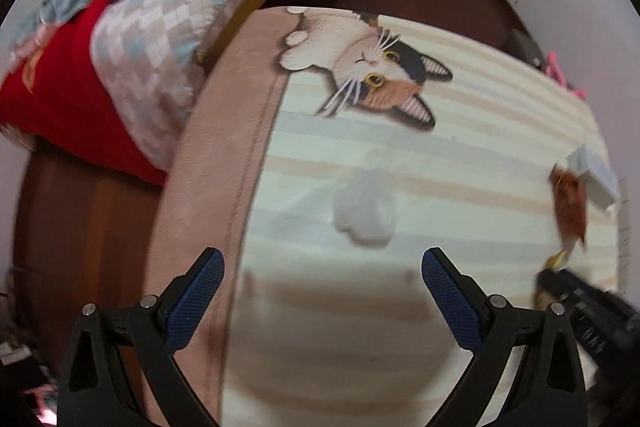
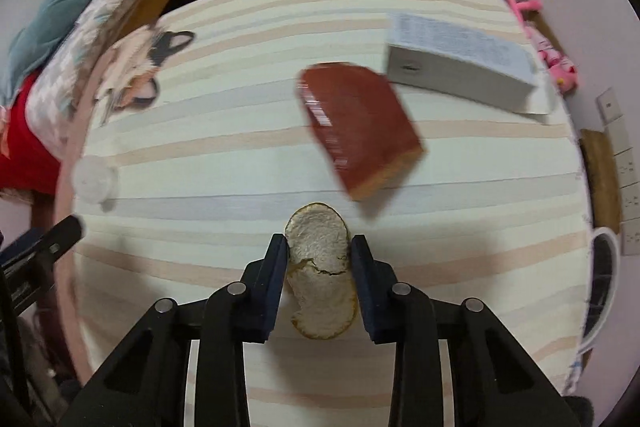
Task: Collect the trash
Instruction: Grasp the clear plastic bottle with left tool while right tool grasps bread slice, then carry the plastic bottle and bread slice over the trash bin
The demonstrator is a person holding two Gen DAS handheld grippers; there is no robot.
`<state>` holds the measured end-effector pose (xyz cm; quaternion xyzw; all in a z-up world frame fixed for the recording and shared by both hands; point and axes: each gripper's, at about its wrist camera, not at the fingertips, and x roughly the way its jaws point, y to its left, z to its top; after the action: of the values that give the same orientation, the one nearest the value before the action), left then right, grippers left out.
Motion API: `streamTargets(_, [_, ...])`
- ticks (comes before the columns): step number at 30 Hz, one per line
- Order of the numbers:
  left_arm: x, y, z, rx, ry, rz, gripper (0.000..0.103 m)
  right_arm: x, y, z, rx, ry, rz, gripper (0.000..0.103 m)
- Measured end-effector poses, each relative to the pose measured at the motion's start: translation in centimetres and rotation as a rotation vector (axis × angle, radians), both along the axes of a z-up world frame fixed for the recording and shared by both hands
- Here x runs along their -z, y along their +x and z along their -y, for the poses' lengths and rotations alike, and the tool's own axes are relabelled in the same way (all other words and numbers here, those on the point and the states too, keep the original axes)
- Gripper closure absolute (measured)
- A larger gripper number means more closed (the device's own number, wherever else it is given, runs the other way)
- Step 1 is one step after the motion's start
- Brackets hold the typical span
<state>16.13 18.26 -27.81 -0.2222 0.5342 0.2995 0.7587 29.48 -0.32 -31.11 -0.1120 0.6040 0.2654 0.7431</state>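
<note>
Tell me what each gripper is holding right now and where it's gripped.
The right gripper pinches an orange peel across its side edges, near the peel's upper half. The left gripper is open, holding nothing.

Soft, even indoor light, moderately bright, no glare. Strong fisheye bending curves the rug (image 1: pixel 400 307) edges, with black corners. Motion blur smears the red box (image 2: pixel 360 127) and bedding (image 1: pixel 160 47). Faint shadows beneath the boxes.

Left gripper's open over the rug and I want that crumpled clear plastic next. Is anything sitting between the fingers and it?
Nothing visible does. The left gripper is open, and the crumpled clear plastic lies just ahead on bare striped rug. The right gripper, shut on the orange peel, and the brown box are off to the right.
</note>
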Motion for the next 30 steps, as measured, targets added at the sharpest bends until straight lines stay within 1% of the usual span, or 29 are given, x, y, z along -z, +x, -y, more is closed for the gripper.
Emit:
streamTargets(2, [0.4,0.7,-0.5,-0.002,-0.036,0.021,0.003,0.1,0.1,-0.6,0.001,-0.005,0.003,0.069])
streamTargets(3, [0.6,1.0,-0.8,-0.005,-0.046,0.026,0.005,0.1,0.2,-1.1,0.003,-0.007,0.005,0.069])
streamTargets(5, [1.0,1.6,-1.2,-0.013,-0.07,0.034,0.015,0.1,0.6,-1.7,0.0,-0.006,-0.001,0.069])
streamTargets(7, [1.5,2.2,-1.6,-0.02,-0.097,0.038,0.035,-0.3,0.4,-2.8,-0.005,-0.006,-0.004,0.069])
streamTargets(8, [1.5,2.4,-1.7,-0.024,-0.106,0.045,0.041,-0.4,0.5,-3.1,-0.008,-0.008,-0.005,0.069])
streamTargets(9, [1.5,2.5,-1.7,-0.022,-0.106,0.048,0.053,-0.4,0.5,-3.4,-0.01,-0.008,-0.006,0.069])
streamTargets(10, [1.4,2.6,-1.5,-0.019,-0.103,0.047,0.068,-0.5,0.4,-3.4,-0.014,-0.012,-0.005,0.069])
streamTargets(12, [1.3,2.7,-1.2,-0.016,-0.08,0.035,0.081,-0.6,0.3,-3.9,-0.02,-0.013,-0.004,0.07])
streamTargets(16, [0.8,2.2,-0.9,-0.004,-0.035,0.025,0.082,-0.7,-0.6,-4.7,-0.046,-0.004,-0.015,0.07])
streamTargets(21, [-0.6,0.0,0.2,0.007,0.051,-0.002,0.082,-1.6,-2.5,-4.5,-0.089,0.017,-0.007,0.071])
streamTargets(27, [-3.1,-4.1,2.8,0.009,0.134,-0.007,0.082,-4.0,-5.6,-3.0,-0.141,0.068,0.014,0.072])
streamTargets(30, [-4.3,-6.1,4.1,0.013,0.152,0.004,0.082,-5.8,-7.7,-1.6,-0.17,0.099,0.032,0.072])
